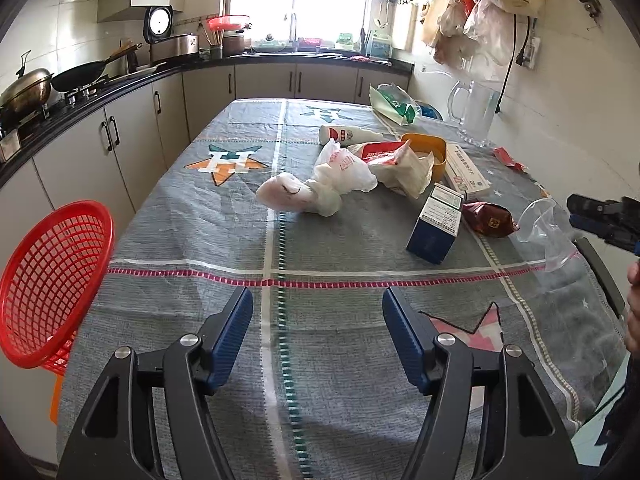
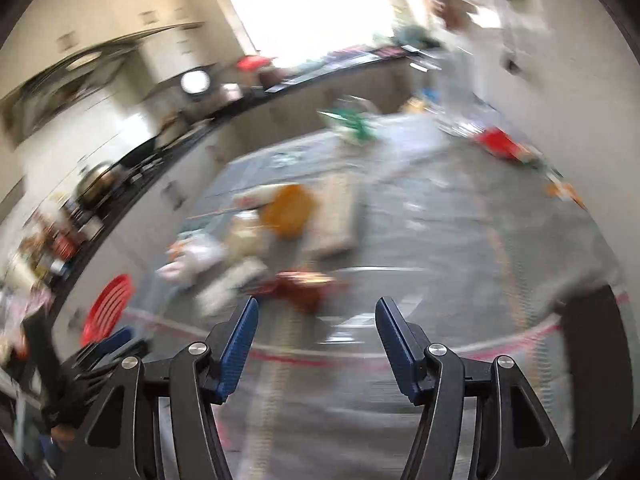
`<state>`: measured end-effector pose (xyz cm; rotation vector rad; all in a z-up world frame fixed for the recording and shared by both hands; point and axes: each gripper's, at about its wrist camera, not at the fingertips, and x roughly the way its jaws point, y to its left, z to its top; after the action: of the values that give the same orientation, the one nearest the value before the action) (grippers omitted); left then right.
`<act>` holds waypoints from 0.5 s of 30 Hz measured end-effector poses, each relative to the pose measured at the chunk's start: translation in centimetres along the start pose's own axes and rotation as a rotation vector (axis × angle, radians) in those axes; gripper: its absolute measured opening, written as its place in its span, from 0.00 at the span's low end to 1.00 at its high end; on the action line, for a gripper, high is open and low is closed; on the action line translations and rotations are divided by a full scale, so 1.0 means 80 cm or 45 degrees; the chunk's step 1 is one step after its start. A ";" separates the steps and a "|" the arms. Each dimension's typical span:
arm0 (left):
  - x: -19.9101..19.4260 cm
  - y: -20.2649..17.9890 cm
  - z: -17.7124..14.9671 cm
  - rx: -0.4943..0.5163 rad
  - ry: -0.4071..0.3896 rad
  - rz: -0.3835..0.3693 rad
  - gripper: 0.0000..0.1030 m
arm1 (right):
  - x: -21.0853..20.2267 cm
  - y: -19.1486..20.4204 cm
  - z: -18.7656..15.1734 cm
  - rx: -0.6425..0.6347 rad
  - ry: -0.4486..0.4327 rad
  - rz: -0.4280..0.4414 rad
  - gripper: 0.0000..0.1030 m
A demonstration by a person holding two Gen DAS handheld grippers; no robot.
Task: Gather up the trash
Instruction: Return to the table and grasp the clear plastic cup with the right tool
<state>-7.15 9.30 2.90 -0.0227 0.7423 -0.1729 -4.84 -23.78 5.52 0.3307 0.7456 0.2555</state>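
Observation:
Trash lies on the grey tablecloth [image 1: 200, 220]: crumpled white plastic bags [image 1: 320, 188], a white bottle on its side [image 1: 348, 134], a blue carton [image 1: 434, 226], a dark red wrapper [image 1: 488, 218] and a clear plastic bag [image 1: 548, 228]. A red mesh basket [image 1: 48, 284] stands off the table's left edge. My left gripper [image 1: 318, 312] is open and empty above the near tablecloth. My right gripper [image 2: 316, 320] is open and empty; its view is blurred, with the red wrapper [image 2: 304, 286] just ahead of it. It also shows at the right edge of the left wrist view [image 1: 600, 216].
An orange bowl [image 1: 426, 148], a long white box [image 1: 466, 170], a green-white bag [image 1: 394, 102] and a glass pitcher [image 1: 476, 114] stand at the table's far right. Counters with pans [image 1: 28, 88] run along the left and back. Bags hang on the right wall.

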 end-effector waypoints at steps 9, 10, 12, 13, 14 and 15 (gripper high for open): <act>-0.001 0.007 0.001 -0.019 0.017 -0.012 0.65 | 0.051 -0.072 0.001 0.240 0.164 0.135 0.68; 0.000 0.007 0.001 -0.023 0.020 -0.016 0.65 | 0.054 -0.071 -0.001 0.238 0.172 0.141 0.68; 0.000 0.007 0.004 -0.030 0.025 -0.029 0.65 | 0.061 -0.058 -0.007 0.192 0.191 0.150 0.65; 0.000 0.006 0.005 -0.033 0.027 -0.035 0.65 | 0.064 -0.048 -0.010 0.158 0.197 0.139 0.61; 0.000 0.005 0.007 -0.035 0.029 -0.042 0.65 | 0.067 -0.042 -0.013 0.134 0.193 0.133 0.54; -0.001 0.004 0.009 -0.035 0.028 -0.047 0.65 | 0.068 -0.038 -0.015 0.115 0.192 0.130 0.42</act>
<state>-6.68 9.58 3.43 -0.0612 0.7668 -0.1984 -1.48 -24.50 0.16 0.4395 0.8921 0.3462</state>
